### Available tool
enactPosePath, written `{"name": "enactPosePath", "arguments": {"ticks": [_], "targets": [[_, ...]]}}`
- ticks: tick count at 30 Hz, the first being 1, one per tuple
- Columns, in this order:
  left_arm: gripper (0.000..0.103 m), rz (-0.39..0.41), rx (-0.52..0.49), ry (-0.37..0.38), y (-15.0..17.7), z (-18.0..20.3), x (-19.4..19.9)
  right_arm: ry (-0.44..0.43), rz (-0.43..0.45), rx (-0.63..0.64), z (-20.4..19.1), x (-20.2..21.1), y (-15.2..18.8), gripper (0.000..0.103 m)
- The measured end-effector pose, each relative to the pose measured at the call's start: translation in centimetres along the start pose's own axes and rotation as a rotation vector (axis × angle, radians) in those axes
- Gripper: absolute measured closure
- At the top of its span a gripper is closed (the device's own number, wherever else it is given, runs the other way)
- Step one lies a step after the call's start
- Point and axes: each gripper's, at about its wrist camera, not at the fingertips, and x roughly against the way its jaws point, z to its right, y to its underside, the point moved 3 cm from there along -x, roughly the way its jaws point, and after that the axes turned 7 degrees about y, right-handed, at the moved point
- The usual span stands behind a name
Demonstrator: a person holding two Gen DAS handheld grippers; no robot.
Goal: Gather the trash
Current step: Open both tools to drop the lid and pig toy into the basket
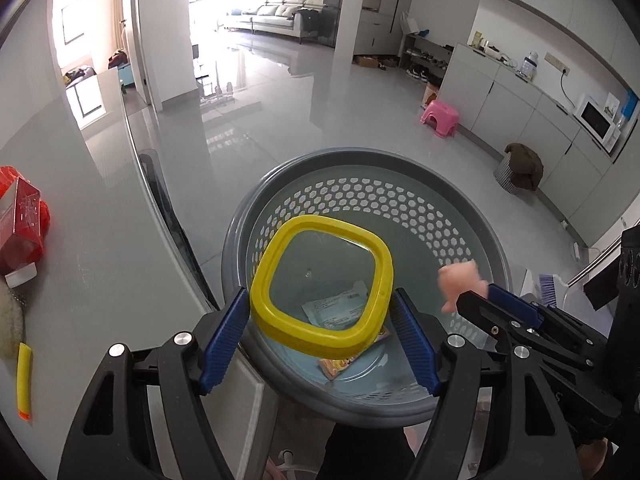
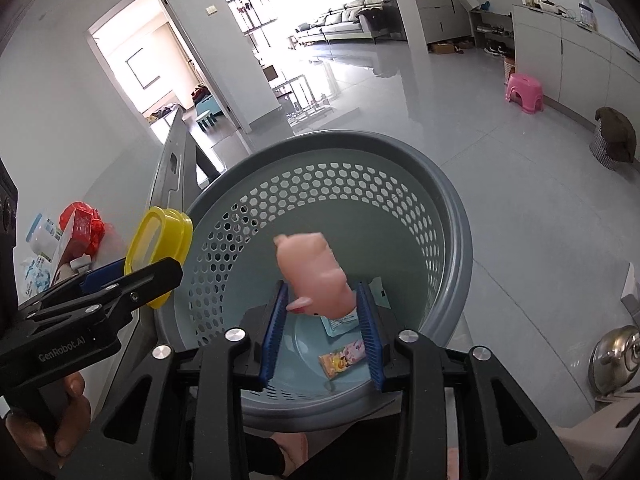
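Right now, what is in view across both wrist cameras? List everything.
basket: 1, grey, perforated, below both grippers
lid: 1, yellow rim, clear middle, between left gripper's pads over basket
pig toy: 1, pink, between right gripper's pads over basket, blurred
wrappers: at least 2, orange and pale blue, basket bottom
red box: 1, table at left
yellow strip: 1, table at left
stool: 1, pink, floor
pot lid: 1, steel, far right
left gripper: black, blue pads, lid between them
right gripper: black, blue pads, jaws apart
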Motion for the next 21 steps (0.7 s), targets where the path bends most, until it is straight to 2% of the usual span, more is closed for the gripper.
{"name": "enactPosePath", "arguments": {"ticks": [1, 2, 7, 21], "targets": [[0.029, -0.002, 0.001, -0.001, 0.02, -0.25, 0.10, 0.000, 0.010, -0.004, 0.02, 0.21, -0.08, 0.052], [0.027, -0.001, 0.001, -0.004, 0.01, -0.29, 0.14, -0.001, 0.017, -0.006, 0.06, 0.40, -0.13, 0.051], [0.023, -0.001, 0.000, -0.016, -0.14, -0.28, 0.18, -0.002, 0.016, -0.004, -0.05, 0.50, -0.18, 0.051], [0.023, 0.009, 0.019, -0.017, 0.40, -1.16, 0.65, -0.005, 0.019, 0.000, -0.34, 0.80, -0.16, 0.051]]}}
